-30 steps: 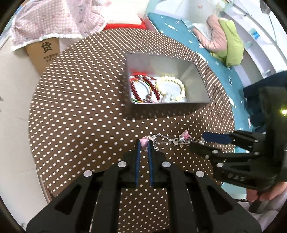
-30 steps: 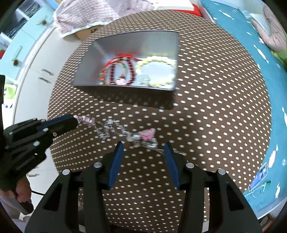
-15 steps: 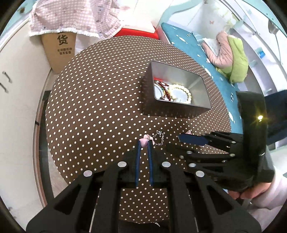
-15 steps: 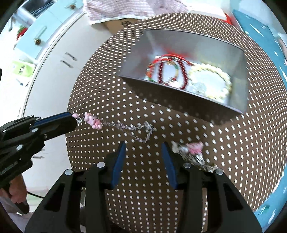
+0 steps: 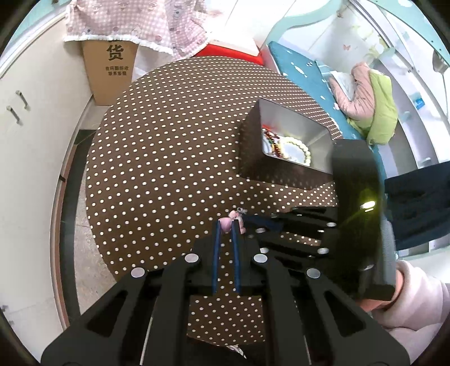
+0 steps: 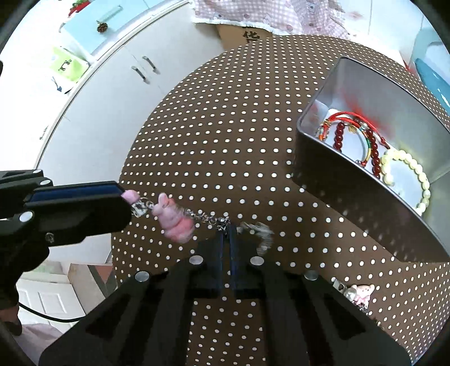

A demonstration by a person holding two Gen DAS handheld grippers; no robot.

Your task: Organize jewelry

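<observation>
A silver chain bracelet (image 6: 208,218) with pink rabbit charms (image 6: 174,222) hangs stretched above the brown polka-dot table (image 5: 168,140). My left gripper (image 5: 227,223) is shut on the pink charm (image 5: 225,224) at one end; the right wrist view shows that gripper (image 6: 125,201) at the left. My right gripper (image 6: 225,233) is shut on the chain just past the rabbit, and a loose length (image 6: 261,233) blurs beside it. Another pink charm (image 6: 361,291) shows low at the right. The metal tin (image 6: 351,197) holds red bead (image 6: 340,135) and cream bead (image 6: 419,171) bracelets.
The tin (image 5: 281,174) stands right of both grippers. A cardboard box (image 5: 112,73) under pink checked cloth (image 5: 135,22) sits behind the table, white cabinets (image 5: 22,112) to the left, a teal bed with clothes (image 5: 377,107) to the right. A pink-sleeved hand (image 5: 416,295) holds the right gripper.
My right gripper has slid along the chain toward the left gripper and closed on it. Both views have rolled, and the tin now sits further right.
</observation>
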